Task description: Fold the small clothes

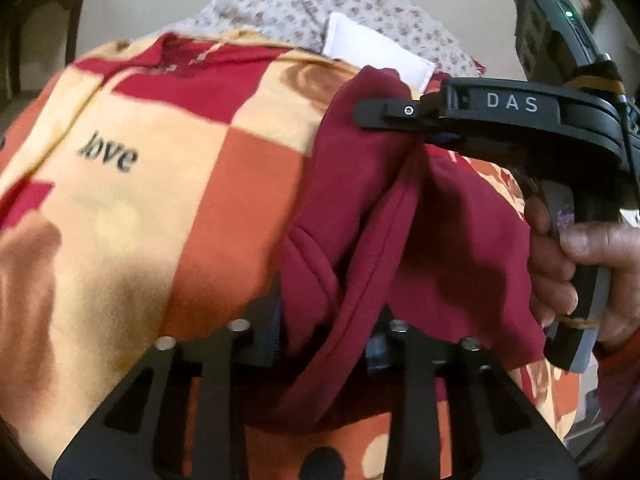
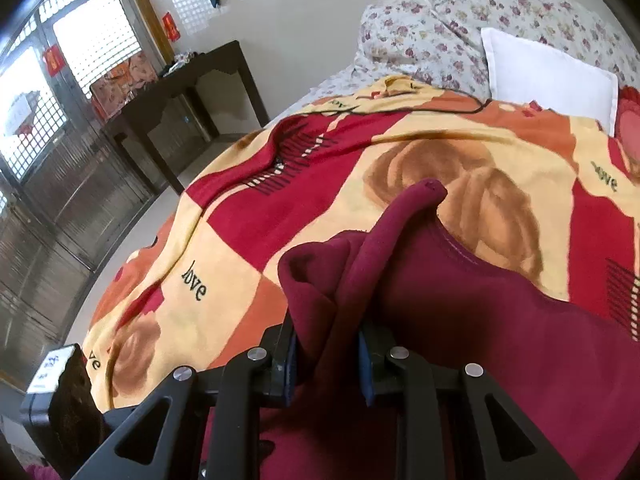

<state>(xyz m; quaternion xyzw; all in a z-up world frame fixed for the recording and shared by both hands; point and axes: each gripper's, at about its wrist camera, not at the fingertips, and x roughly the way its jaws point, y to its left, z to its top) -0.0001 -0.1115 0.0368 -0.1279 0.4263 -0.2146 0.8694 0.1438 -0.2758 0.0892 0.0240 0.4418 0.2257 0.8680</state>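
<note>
A dark red garment (image 1: pixel 448 240) lies bunched on a red, orange and cream blanket (image 1: pixel 160 184). My left gripper (image 1: pixel 324 344) is shut on a fold of the garment's lower edge. My right gripper (image 2: pixel 328 356) is shut on another fold of the same garment (image 2: pixel 500 340), and its black body marked DAS shows in the left wrist view (image 1: pixel 400 120) above the cloth, held by a hand. In the right wrist view a sleeve end (image 2: pixel 424 196) sticks up over the blanket (image 2: pixel 340 168).
A white pillow (image 2: pixel 548 76) and floral bedding (image 2: pixel 440 24) lie at the head of the bed. A dark wooden table (image 2: pixel 180 92) stands beside the bed near barred windows (image 2: pixel 68 60). The bed's left edge drops to the floor.
</note>
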